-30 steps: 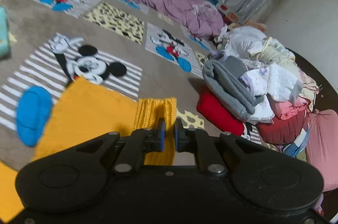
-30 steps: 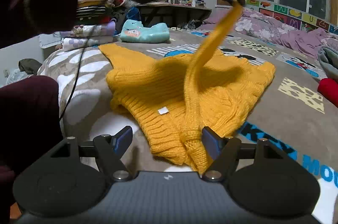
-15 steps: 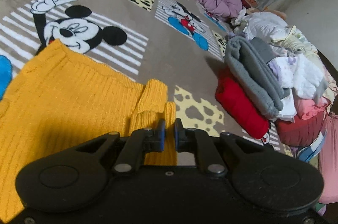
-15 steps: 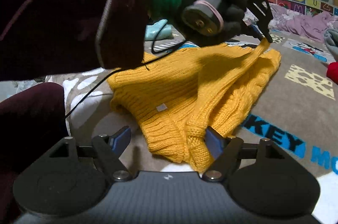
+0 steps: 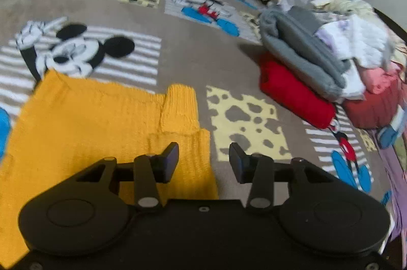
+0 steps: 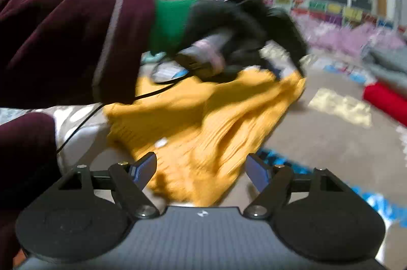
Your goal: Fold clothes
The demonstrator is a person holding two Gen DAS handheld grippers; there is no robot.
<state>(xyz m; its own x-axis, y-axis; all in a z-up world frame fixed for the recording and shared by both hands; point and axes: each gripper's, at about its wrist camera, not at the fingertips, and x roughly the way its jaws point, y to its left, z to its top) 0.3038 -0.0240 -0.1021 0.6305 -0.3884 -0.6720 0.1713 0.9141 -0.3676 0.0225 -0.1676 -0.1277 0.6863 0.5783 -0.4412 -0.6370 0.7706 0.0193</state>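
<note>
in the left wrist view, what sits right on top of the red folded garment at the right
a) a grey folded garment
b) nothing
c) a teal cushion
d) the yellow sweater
a, the grey folded garment lies directly on the red folded garment in the pile, while the yellow sweater lies flat on the blanket well to its left.

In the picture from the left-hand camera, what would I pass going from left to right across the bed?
Yellow knitted sweater → yellow spotted patch on the blanket → red folded garment → pile of mixed clothes at the right edge.
</note>
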